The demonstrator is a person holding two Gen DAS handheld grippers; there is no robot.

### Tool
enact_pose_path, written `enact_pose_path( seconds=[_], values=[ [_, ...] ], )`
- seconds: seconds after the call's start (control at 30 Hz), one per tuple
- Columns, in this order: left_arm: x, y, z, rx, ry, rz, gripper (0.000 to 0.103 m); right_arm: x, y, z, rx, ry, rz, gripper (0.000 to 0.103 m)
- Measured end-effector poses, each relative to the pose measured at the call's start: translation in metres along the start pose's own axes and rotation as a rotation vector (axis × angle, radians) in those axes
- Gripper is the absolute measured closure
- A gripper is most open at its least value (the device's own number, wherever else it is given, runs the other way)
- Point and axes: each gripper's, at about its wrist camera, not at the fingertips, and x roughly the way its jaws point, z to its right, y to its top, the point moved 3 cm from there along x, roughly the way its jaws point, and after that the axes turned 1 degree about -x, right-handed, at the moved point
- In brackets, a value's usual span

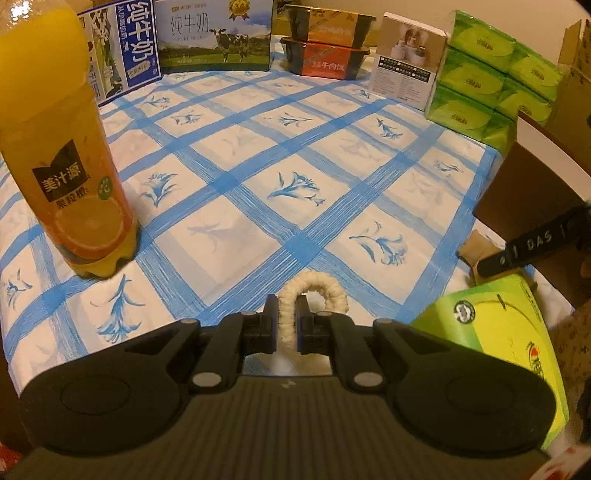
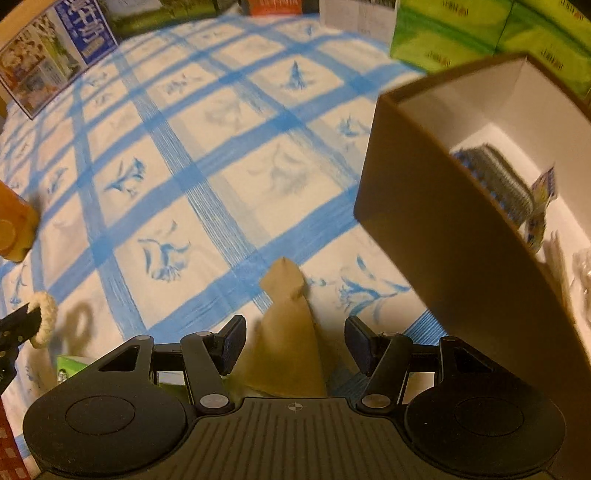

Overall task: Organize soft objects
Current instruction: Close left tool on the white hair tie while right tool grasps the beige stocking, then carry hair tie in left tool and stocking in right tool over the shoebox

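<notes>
Upright, the cream scrunchie (image 1: 312,295) loops beyond the left gripper (image 1: 286,325).

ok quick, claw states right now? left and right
Left claw: shut on the cream hair tie, held above the tablecloth.
Right claw: open, jaws either side of a tan cloth, not gripping it.

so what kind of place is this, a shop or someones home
Most likely a home dining table. A blue checked tablecloth covers it, with groceries around the edge: milk cartons, an orange juice bottle and green tissue packs.
</notes>
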Motion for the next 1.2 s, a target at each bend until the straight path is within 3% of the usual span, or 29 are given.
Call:
enact_pose_path(
  seconds=[0.07, 0.2, 0.27, 0.3, 0.77, 1.2],
  values=[
    [0.003, 0.004, 0.002, -0.01, -0.003, -0.001, 0.095, 0.006, -0.001, 0.001, 0.011, 0.008, -0.018, 0.043],
    [0.005, 0.013, 0.009, -0.008, -0.009, 0.015, 0.095, 0.012, -0.003, 0.003, 0.026, 0.028, -0.031, 0.076],
    [0.004, 0.017, 0.012, -0.007, -0.014, 0.024, 0.095, 0.013, -0.003, 0.005, 0.033, 0.039, -0.029, 0.089],
    [0.003, 0.019, 0.014, -0.005, -0.017, 0.028, 0.095, 0.012, -0.003, 0.005, 0.032, 0.044, -0.023, 0.091],
    [-0.035, 0.028, 0.03, 0.005, -0.027, 0.069, 0.095, -0.062, -0.007, 0.004, 0.033, 0.153, 0.167, 0.094],
    [-0.132, 0.016, 0.065, 0.008, -0.059, 0.155, 0.095, -0.164, -0.067, 0.003, 0.019, 0.312, 0.308, 0.094]
  ],
)
